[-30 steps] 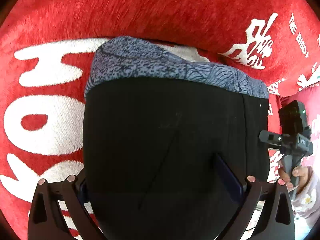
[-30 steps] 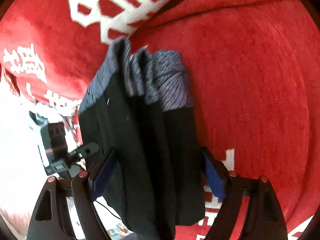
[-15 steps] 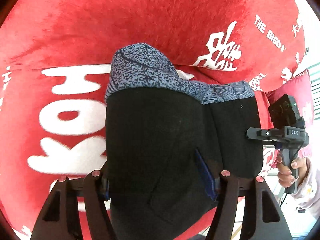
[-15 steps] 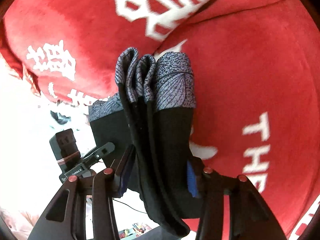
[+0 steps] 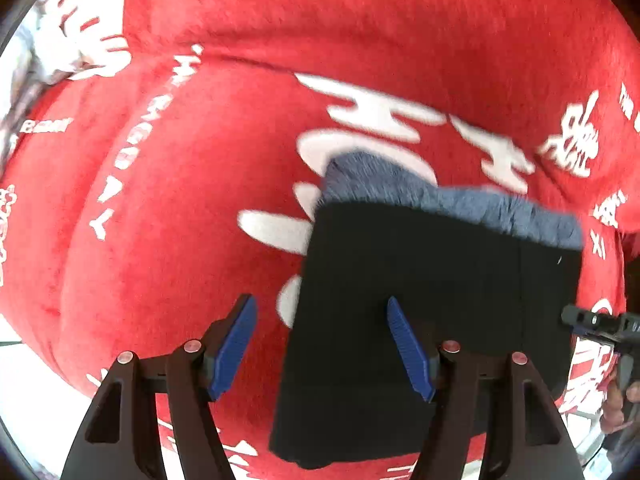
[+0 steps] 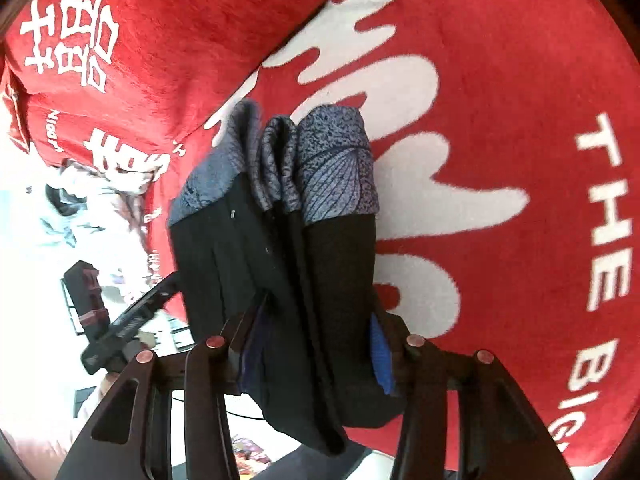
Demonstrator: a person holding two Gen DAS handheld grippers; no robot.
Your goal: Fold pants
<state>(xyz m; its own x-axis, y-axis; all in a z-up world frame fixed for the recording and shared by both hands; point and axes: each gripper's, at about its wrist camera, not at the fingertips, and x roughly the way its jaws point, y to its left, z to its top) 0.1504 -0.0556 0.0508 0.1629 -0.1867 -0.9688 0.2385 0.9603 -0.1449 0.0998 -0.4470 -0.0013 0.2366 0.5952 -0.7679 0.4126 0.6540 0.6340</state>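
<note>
Red plush blanket with white lettering is filling both views, and the pants, black with a grey-blue patterned waistband, are lying folded on it. In the left wrist view the left gripper is hovering with its 2 blue-padded fingers spread apart; the left pad is over bare blanket, the right pad over the near left part of the pants, and I cannot tell whether that pad is touching the cloth. At the right edge the right gripper's body and a hand are showing. In the right wrist view the right gripper is pinching the bunched pants between its 2 pads, the folds hanging over the blanket, with the waistband at the far end.
</note>
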